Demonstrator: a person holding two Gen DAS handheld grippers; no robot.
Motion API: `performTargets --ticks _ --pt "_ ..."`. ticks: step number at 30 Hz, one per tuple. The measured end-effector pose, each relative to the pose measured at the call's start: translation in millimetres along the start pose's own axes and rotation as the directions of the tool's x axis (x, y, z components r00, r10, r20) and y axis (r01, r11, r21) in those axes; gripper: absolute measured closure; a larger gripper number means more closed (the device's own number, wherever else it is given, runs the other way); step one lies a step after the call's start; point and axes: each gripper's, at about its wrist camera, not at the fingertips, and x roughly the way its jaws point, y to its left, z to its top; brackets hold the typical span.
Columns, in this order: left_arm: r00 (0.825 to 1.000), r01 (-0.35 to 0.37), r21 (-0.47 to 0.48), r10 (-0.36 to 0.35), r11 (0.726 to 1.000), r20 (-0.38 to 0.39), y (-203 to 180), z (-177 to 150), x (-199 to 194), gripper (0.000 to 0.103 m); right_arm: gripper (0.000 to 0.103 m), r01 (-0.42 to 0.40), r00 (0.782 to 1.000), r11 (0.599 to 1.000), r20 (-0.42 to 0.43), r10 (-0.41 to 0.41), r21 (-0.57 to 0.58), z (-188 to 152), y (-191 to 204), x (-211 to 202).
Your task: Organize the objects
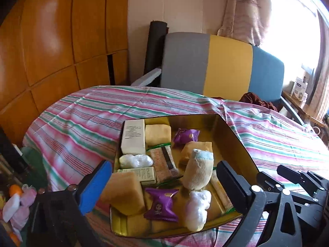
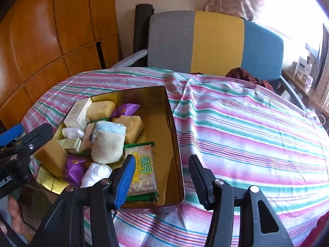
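— Standing wide apart, the fingers of the left gripper (image 1: 162,187) are seen with nothing clamped; several items in the gold tin (image 1: 234,135) lie in the gap between them, but none is touched by the pads.

— And what is found in that gap?

— A cream rolled sock with a pale blue cuff (image 1: 198,169) is seen upright just inside the black finger (image 1: 234,185). A tan sponge block (image 1: 125,193) lies just beside the blue finger (image 1: 92,187). Between them a purple snack packet (image 1: 161,203) and a white plastic-wrapped bundle (image 1: 197,210) are seen, with a white box (image 1: 133,136) farther ahead.

— How is the right gripper (image 2: 163,180) held?

— Its fingers are parted and nothing is gripped. The tin's near right corner is framed between them, and a clear rice-cracker packet with green edging (image 2: 144,168) lies just beside the blue pad, inside the tin.

— Where does the tin rest?

— On a striped cloth (image 2: 246,127) spread over the worktop, with a grey, yellow and blue chair back (image 2: 216,41) beyond the fingers.
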Motion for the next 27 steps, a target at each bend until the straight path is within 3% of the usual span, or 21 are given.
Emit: performTargets --ticks 9,21,27 --pt "0.996 -0.084 0.013 0.084 0.996 -0.008 -2.9 -9.2 -13.3 0.0 0.049 0.027 1.0 1.0 0.016 -0.027 -0.016 -1.2 0.0 -8.3" --pt "0.997 -0.07 -0.088 0.066 0.994 -0.05 10.7 -13.2 -13.0 0.0 0.049 0.034 0.999 0.999 0.044 -0.033 -0.029 3.4 6.0 -14.6" --pt "0.996 -0.082 -0.094 0.079 0.992 -0.03 12.8 -17.3 -12.7 0.001 0.049 0.059 0.996 0.997 0.076 -0.055 -0.048 5.8 11.1 -14.4"
